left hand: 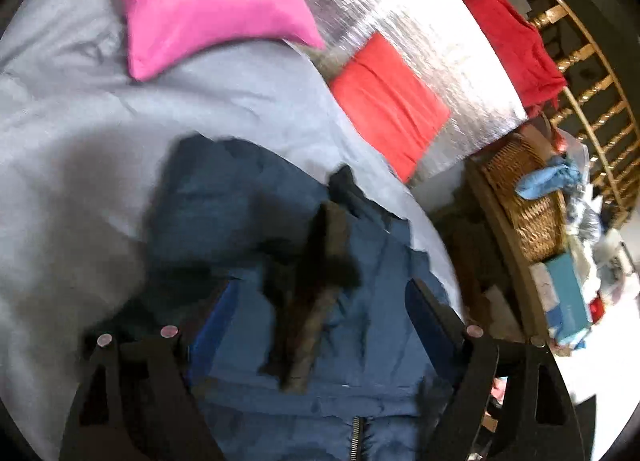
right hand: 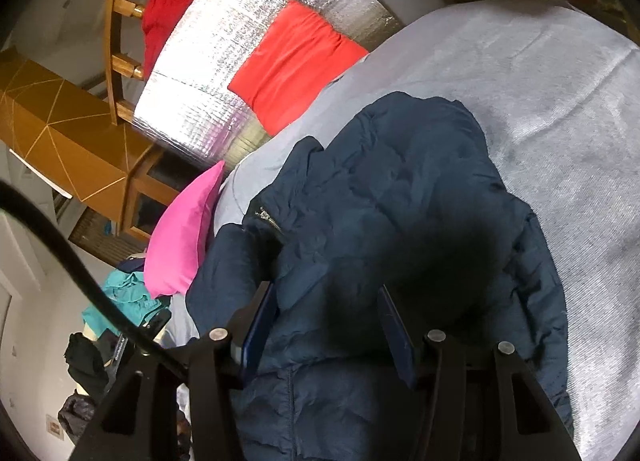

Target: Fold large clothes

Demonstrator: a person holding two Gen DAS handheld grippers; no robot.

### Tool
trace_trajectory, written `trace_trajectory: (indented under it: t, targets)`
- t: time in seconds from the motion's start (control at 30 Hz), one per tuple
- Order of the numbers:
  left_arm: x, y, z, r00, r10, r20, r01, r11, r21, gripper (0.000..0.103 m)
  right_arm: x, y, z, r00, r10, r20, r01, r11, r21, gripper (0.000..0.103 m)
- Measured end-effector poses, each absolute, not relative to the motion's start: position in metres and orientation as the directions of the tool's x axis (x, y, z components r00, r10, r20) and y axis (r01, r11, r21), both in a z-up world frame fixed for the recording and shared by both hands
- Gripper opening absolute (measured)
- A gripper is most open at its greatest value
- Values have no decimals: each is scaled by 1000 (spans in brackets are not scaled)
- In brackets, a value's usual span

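A navy blue padded jacket (left hand: 240,205) lies crumpled on the light grey bed sheet (left hand: 60,133). In the left wrist view its fur-trimmed hood edge (left hand: 316,293) and a zipper (left hand: 356,437) show between the fingers. My left gripper (left hand: 320,293) hovers just over the jacket with jaws wide apart and nothing clamped. In the right wrist view the jacket (right hand: 400,201) fills the middle, a zipper pull (right hand: 266,217) at its left. My right gripper (right hand: 326,301) is open over the jacket's quilted fabric, fingers apart.
A pink pillow (left hand: 208,1) and a folded red cloth (left hand: 388,105) on a silver foil mat (left hand: 400,41) lie beyond the jacket. A dark red garment (left hand: 508,33) hangs on a wooden rail. A wicker basket (left hand: 528,205) and clutter stand beside the bed.
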State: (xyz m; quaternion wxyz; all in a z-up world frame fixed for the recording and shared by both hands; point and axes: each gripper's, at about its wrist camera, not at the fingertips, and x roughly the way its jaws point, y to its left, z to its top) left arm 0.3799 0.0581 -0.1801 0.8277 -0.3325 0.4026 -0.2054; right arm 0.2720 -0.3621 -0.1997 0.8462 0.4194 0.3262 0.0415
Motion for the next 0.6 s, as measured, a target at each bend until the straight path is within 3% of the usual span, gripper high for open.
trace_trajectory:
  t: [0.23,0.43,0.6]
  targets:
    - [383,21,-186,515,-685,-515,161,667,-727,84,272,-364,-202,783,332,-526,216,648,731,56]
    - [360,-10,-147,513,-740,-435,304,631,-714,84,267,-378,-202,793,313,-523,234,637,735,56]
    - [346,-51,-127,481,-766,-427,413,627,-660,84,257,-400,-199,810,291,-508,250,612,750,56]
